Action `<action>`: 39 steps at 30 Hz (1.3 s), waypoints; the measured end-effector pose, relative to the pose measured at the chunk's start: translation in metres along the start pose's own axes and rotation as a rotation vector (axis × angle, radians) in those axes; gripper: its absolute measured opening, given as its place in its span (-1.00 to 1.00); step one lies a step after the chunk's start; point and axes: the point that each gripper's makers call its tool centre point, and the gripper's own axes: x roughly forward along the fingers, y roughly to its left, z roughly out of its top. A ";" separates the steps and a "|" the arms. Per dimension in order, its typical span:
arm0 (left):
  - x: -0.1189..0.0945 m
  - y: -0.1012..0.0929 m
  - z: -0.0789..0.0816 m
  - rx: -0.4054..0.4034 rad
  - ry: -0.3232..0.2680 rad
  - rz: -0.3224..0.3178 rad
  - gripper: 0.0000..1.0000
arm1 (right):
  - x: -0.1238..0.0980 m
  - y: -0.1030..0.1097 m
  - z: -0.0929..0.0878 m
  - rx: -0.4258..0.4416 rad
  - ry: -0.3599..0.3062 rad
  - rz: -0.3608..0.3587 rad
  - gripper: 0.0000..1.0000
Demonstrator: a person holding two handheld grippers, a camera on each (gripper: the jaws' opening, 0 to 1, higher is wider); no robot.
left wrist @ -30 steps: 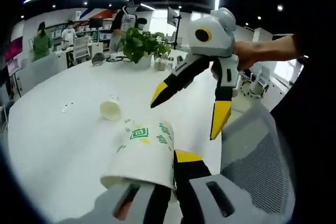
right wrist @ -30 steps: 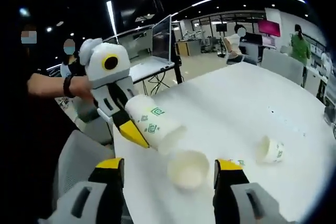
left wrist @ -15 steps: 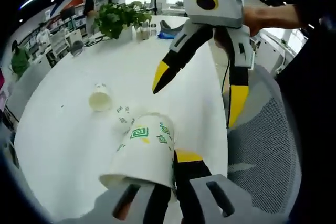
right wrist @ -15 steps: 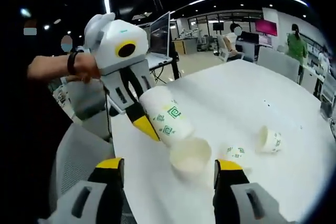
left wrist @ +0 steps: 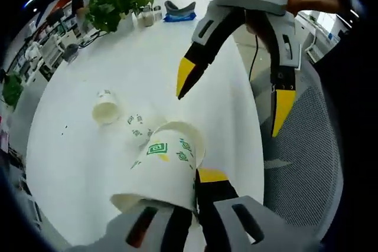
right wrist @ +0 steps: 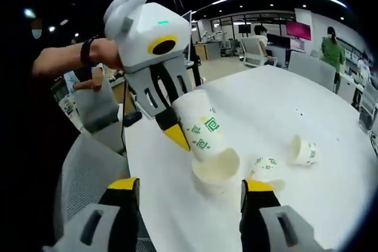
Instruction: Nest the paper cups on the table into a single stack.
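My left gripper is shut on a white paper cup with green prints, tilted downward. In the right gripper view this held cup hangs from the left gripper, and its lower end sits in the mouth of a second cup on the white table. Two more cups lie on their sides: a near one and a far one. My right gripper is open and holds nothing. It hovers above the table edge.
A grey mesh chair stands at the table's near edge. A potted plant and a blue object sit at the table's far end. People and desks are in the background.
The left gripper has tipped its cup down and brought the lower end into the mouth of the cup on the table. The right gripper stays open.
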 end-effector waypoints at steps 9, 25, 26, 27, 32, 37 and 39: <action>0.007 -0.002 0.006 0.072 0.085 -0.017 -1.00 | -0.001 0.002 -0.001 -0.004 -0.007 -0.020 0.40; 0.015 -0.001 -0.001 0.165 0.233 -0.046 -1.00 | -0.010 0.000 -0.002 -0.005 -0.037 -0.048 0.46; 0.015 -0.001 -0.002 0.169 0.237 -0.046 -1.00 | -0.011 0.000 -0.002 -0.003 -0.038 -0.049 0.46; 0.015 -0.001 -0.002 0.174 0.240 -0.048 -1.00 | -0.011 0.000 -0.002 -0.002 -0.039 -0.049 0.46; 0.017 -0.003 -0.002 0.186 0.249 -0.050 -1.00 | -0.011 0.000 -0.002 0.001 -0.042 -0.051 0.46; 0.020 -0.002 -0.006 0.207 0.272 -0.054 -1.00 | -0.012 -0.002 -0.002 0.005 -0.045 -0.055 0.46; 0.019 -0.003 -0.006 0.211 0.277 -0.052 -0.99 | -0.012 -0.002 -0.003 0.016 -0.043 -0.055 0.46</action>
